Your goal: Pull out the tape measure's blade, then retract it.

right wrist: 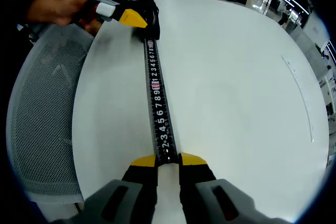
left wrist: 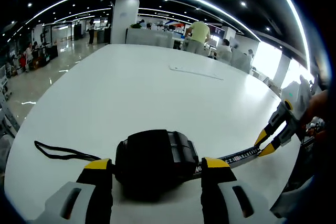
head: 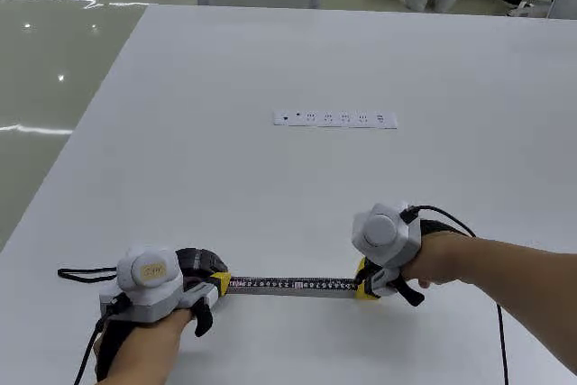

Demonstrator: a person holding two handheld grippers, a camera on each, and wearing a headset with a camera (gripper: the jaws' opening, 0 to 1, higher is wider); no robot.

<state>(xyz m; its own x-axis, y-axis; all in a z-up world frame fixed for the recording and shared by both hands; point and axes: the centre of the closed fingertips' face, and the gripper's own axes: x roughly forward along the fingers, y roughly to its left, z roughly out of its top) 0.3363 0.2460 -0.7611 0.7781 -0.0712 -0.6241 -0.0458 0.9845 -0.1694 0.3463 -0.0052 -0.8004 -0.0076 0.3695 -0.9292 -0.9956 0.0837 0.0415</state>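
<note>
Tape measure [head: 200, 268] is lying near the front edge of the white table [head: 315, 169], its blade [head: 293, 285] running flat and straight from it toward the right. The left gripper [left wrist: 157, 163] is clamping the black body between its jaws, wrist low. The right gripper [right wrist: 168, 159], nearer the free end, is pinching the blade's tip, forearm reaching in level, so pull or return would likely be following that same line

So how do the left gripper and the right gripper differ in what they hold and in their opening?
The left gripper clamps the black case, jaws wide apart; the right gripper pinches the blade by its end, jaws nearly together. Both have yellow tips.
</note>
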